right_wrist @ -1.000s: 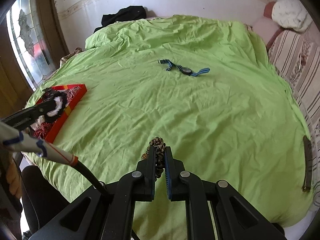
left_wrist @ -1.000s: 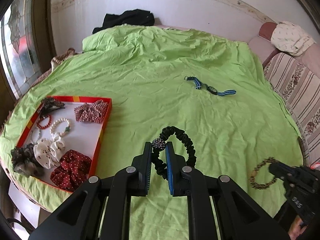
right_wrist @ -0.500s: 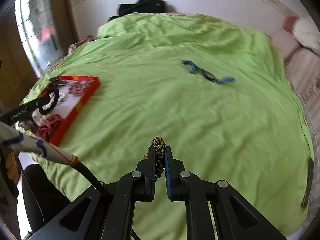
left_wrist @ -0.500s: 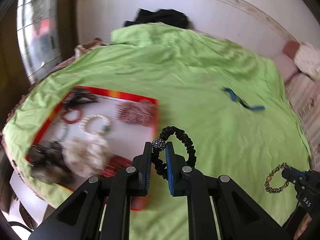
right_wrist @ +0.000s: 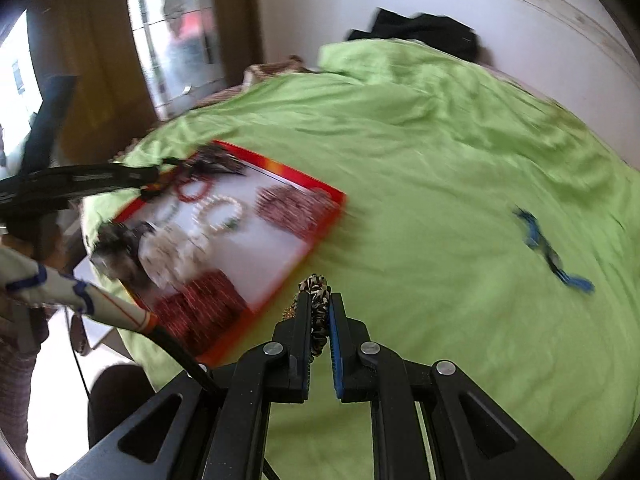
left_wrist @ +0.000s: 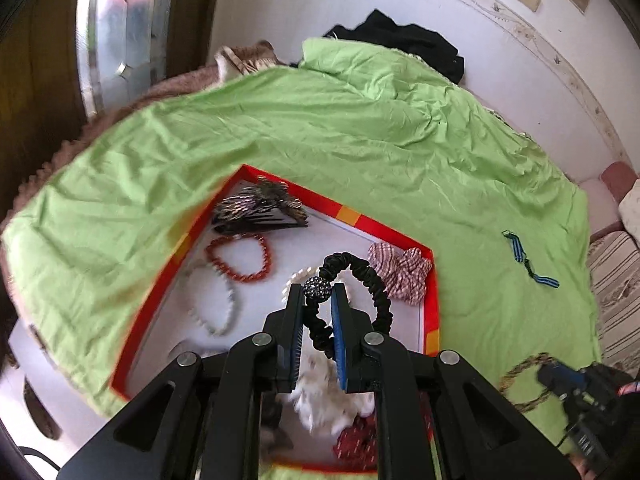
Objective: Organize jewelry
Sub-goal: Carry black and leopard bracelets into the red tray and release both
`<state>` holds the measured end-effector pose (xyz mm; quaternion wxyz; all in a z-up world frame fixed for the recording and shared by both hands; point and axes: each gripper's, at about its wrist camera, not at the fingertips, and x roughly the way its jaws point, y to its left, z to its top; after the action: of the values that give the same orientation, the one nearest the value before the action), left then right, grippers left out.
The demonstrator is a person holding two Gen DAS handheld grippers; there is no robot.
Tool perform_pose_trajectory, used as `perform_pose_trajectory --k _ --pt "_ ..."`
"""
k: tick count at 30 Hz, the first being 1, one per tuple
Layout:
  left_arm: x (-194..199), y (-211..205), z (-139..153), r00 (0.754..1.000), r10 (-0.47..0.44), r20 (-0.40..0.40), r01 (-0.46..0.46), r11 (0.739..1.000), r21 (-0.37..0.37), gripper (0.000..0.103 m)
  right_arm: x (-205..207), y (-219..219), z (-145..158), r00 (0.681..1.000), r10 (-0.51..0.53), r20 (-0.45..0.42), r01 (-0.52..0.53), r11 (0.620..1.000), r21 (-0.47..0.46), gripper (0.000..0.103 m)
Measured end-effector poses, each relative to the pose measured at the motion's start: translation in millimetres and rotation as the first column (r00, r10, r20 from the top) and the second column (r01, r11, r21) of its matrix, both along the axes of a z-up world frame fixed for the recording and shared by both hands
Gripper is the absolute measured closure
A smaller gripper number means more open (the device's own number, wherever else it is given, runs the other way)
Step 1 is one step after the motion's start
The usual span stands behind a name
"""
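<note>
My left gripper [left_wrist: 318,292] is shut on a black hair tie with a glittery bead [left_wrist: 360,276] and holds it above the red-rimmed white tray [left_wrist: 392,236]. The tray holds a red bead bracelet [left_wrist: 240,260], a pearl bracelet, a clear bead bracelet [left_wrist: 224,312], a checked scrunchie [left_wrist: 400,272], a black comb clip [left_wrist: 260,208] and more scrunchies. My right gripper [right_wrist: 319,300] is shut on a leopard-print hair tie [right_wrist: 316,308] just right of the tray [right_wrist: 304,256]. The right gripper also shows at lower right in the left wrist view [left_wrist: 576,384].
A blue striped watch [left_wrist: 524,258] lies on the green bedspread [left_wrist: 360,140] to the right; it also shows in the right wrist view [right_wrist: 548,252]. Black clothing [left_wrist: 400,40] lies at the far wall. A window and wooden frame stand at left. The bed edge drops off left of the tray.
Both grippers swung left toward the tray. The left one, still holding the black hair tie, is now over the tray. The right one, still holding its hair tie, came up beside the tray.
</note>
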<state>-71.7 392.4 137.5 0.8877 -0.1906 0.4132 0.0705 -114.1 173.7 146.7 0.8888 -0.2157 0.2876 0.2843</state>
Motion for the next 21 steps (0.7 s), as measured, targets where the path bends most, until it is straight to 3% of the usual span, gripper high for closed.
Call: perform_pose_trajectory --k 4,9,12,18,21 --pt "40.2 -0.9 -8.0 0.999 -0.045 -0.027 0.045 0.999 0.008 0.09 19.7 45.1 -4.6 0.996 0.069 -0.052 -0.067 0.997 0.049 0.094" --pt "91.1 11.8 -35.0 0.995 -0.063 -0.074 0.058 0.996 -0.063 0.09 54.8 84.7 -26.0 0.973 0.123 -0.197 -0.097 0.986 0.138 0.094" --pt "109.9 16.5 -53.7 0.992 -0.055 -0.113 0.046 0.996 -0.078 0.09 68.3 98.7 -44.8 0.958 0.118 -0.262 -0.081 0.986 0.145 0.094" --pt "127.9 11.4 -71.2 0.986 -0.063 -0.152 0.055 0.997 -0.053 0.09 75.0 102.0 -67.2 0.97 0.084 -0.23 -0.071 0.995 0.064 0.092" --pt "128.6 7.4 -72.1 0.986 -0.055 -0.157 0.052 0.998 -0.023 0.09 72.3 100.7 -66.9 0.976 0.084 -0.203 -0.076 0.996 0.043 0.084"
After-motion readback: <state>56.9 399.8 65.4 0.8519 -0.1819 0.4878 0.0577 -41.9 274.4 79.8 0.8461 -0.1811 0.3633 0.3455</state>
